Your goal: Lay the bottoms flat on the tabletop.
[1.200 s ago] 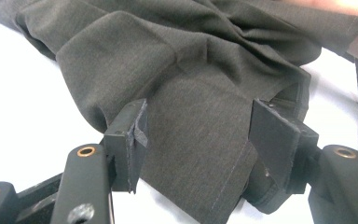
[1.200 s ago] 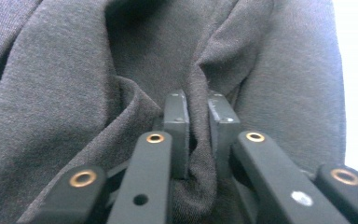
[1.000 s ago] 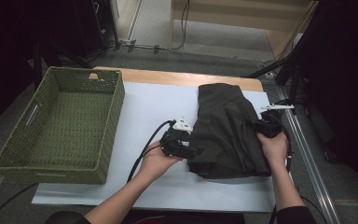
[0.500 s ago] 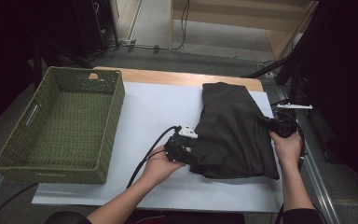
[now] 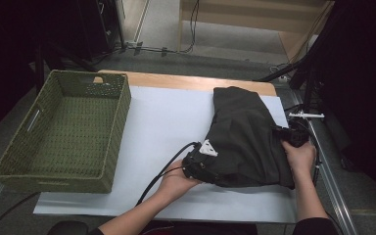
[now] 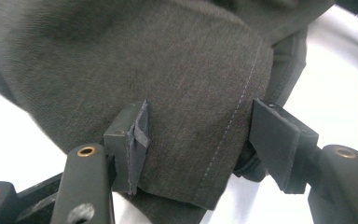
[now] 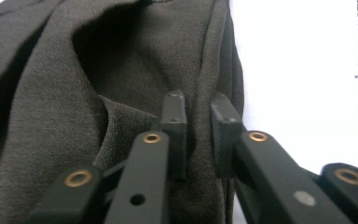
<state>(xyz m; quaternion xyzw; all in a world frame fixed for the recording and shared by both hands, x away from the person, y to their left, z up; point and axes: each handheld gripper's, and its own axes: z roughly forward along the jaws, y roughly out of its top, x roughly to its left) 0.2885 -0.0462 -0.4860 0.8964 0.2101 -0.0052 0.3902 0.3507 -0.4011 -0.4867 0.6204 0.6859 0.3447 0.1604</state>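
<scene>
White sheeting (image 5: 161, 122) covers the table, with a strip of wood showing along the far edge; dark room behind, cables on the floor. Green woven basket (image 5: 63, 132) sits at the left edge, nothing in it. Folded dark garment (image 5: 247, 137), trousers or similar heavy-weave cloth, lies toward the right edge of the sheet, long axis running from far edge to near edge. Left gripper (image 5: 200, 164) is at the garment's near-left corner; in the left gripper view (image 6: 196, 140) the jaws stand apart with the stitched hem fold lying between them, one pad against the cloth, the other clear of it, so not clamped. Right gripper (image 5: 291, 137) is at the right side edge; in the right gripper view (image 7: 198, 130) its jaws have just been opening and now stand a narrow gap apart, a ridge of cloth in the gap, no pinch evident. Judgement: soft, limp, light, non-slippery fabric; layers will sag and unfold if lifted from one point. Best hold is on the thick stitched hem and folded edge, both sides at once, catching all layers.
</scene>
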